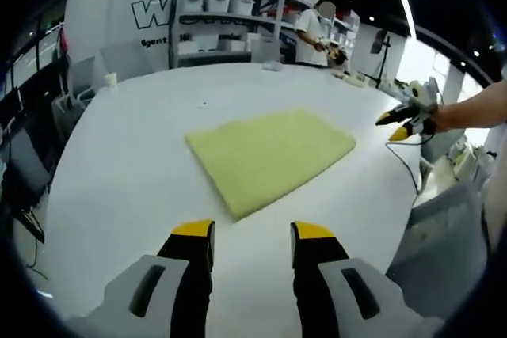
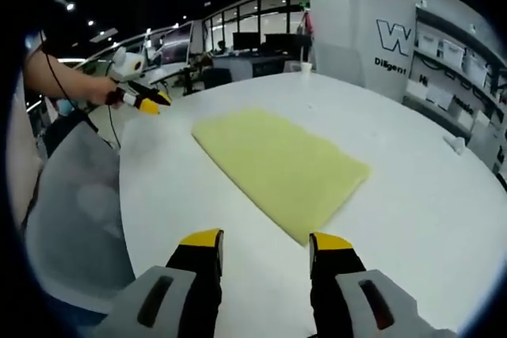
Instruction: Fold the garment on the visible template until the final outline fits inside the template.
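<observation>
Garment [image 1: 269,156]: a pale yellow cloth lying flat on the white round surface [image 1: 119,164], already a neat four-sided shape with straight edges and no loose sleeve or flap sticking out. Judging by that tidy outline, the folding looks largely or wholly done. What I cannot confirm is the fit, because no template outline can be made out around or under the garment in either view; if one is there, the garment covers it or it is too faint against the white. Whether another fold is needed therefore stays open.

The left claw [image 1: 252,235] hovers just short of the garment's near corner, jaws apart at a middling gap and holding nothing. The right claw [image 2: 265,243] hovers likewise near another corner of the garment, jaws apart and empty. Each shows in the other's view off to the side of the garment, clear of the cloth, held by a bare forearm.

How many layers the garment has is hard to tell; the near edge looks slightly thick. Beyond the garment stand shelves with bins [image 1: 222,17] and a person [image 1: 313,33], too small for detail.
</observation>
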Tool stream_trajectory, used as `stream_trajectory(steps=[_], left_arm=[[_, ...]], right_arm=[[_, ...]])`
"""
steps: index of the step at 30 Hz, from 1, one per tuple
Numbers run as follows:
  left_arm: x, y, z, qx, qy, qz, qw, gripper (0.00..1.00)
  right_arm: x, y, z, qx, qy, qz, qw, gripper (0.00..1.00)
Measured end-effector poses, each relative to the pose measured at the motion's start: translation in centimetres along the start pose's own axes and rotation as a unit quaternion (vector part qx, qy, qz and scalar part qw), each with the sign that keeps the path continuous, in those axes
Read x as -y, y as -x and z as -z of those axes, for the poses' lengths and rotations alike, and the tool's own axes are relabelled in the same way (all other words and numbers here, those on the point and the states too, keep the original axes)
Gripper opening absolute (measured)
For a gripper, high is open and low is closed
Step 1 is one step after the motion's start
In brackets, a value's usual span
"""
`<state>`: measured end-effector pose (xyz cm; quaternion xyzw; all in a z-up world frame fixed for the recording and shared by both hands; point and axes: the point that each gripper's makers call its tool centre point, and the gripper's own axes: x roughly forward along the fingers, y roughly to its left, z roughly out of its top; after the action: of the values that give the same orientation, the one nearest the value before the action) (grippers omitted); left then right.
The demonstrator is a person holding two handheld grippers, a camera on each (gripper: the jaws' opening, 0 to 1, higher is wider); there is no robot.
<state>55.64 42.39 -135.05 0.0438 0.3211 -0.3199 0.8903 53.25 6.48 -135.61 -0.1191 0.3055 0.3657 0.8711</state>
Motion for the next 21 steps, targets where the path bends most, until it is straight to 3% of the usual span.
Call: stream_trajectory(steps=[14,21], left_arm=[[0.9,1.9,-0.4,0.027,0.002,-0.023,0.9994,0.6],[1.1,3.0,-0.7,0.047,0.013,-0.031,0.9983,0.72]], right_arm=[[-1.8,1.7,-0.9,0.032,-0.024,0.021,0.999,0.52],[-2.3,2.4,-0.7,0.036,-0.056,0.037,0.9971,0.57]])
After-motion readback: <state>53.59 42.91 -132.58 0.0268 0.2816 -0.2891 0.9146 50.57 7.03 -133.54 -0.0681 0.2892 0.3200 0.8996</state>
